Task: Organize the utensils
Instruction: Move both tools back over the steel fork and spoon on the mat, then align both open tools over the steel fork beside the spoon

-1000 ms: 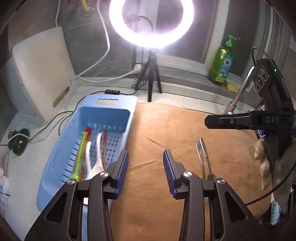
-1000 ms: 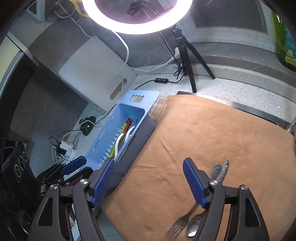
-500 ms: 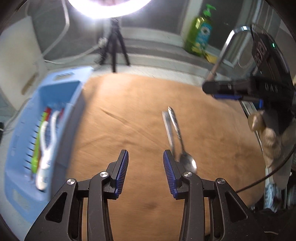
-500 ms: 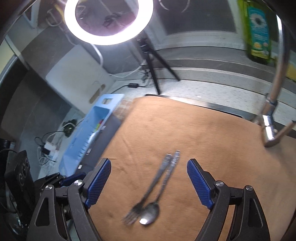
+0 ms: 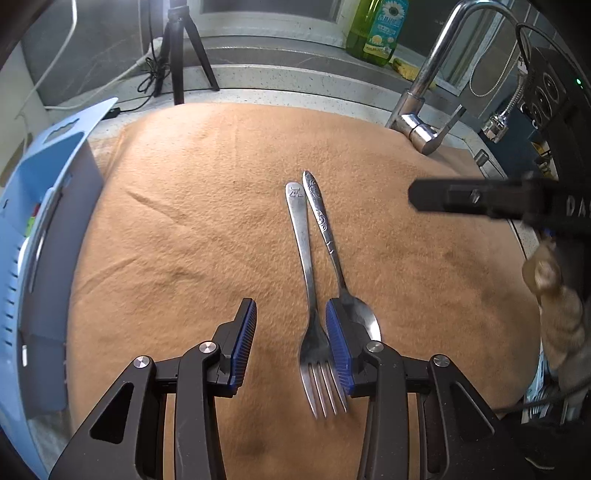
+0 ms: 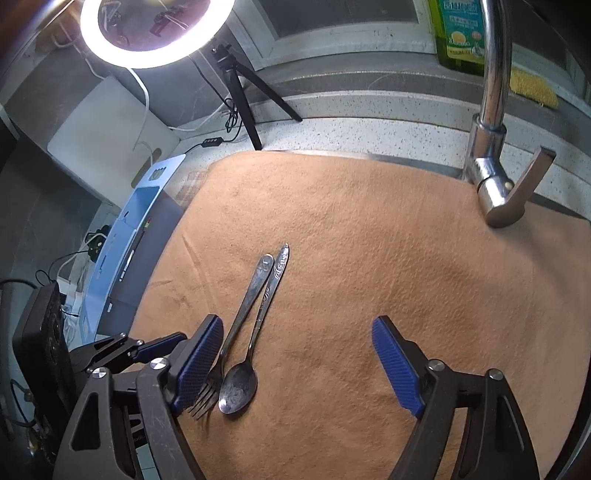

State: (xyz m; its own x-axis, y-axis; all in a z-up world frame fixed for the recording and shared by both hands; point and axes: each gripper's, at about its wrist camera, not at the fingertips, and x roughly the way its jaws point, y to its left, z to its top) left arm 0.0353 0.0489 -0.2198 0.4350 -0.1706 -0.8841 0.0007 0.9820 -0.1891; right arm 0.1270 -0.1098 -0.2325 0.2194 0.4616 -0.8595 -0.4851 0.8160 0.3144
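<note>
A steel fork (image 5: 308,291) and a steel spoon (image 5: 334,258) lie side by side on the brown cloth (image 5: 221,221), heads toward me. My left gripper (image 5: 291,343) is open and empty, low over the cloth; the fork's head lies just inside its right finger (image 5: 338,341), which covers part of the spoon bowl. In the right wrist view the fork (image 6: 242,314) and spoon (image 6: 255,332) lie by the left finger of my open, empty right gripper (image 6: 297,365). The blue utensil basket (image 5: 33,236) with several coloured utensils stands at the cloth's left edge.
A chrome tap (image 6: 491,122) rises at the cloth's far right. A ring light on a tripod (image 6: 240,92), cables and a white board (image 6: 110,136) stand at the back left. A green soap bottle (image 5: 378,29) is on the sill. The other gripper's body (image 5: 517,203) hangs at right.
Both grippers swung right, away from the basket, and came down over the fork and spoon. The cutlery now lies close at the left gripper's right finger. Both stayed open.
</note>
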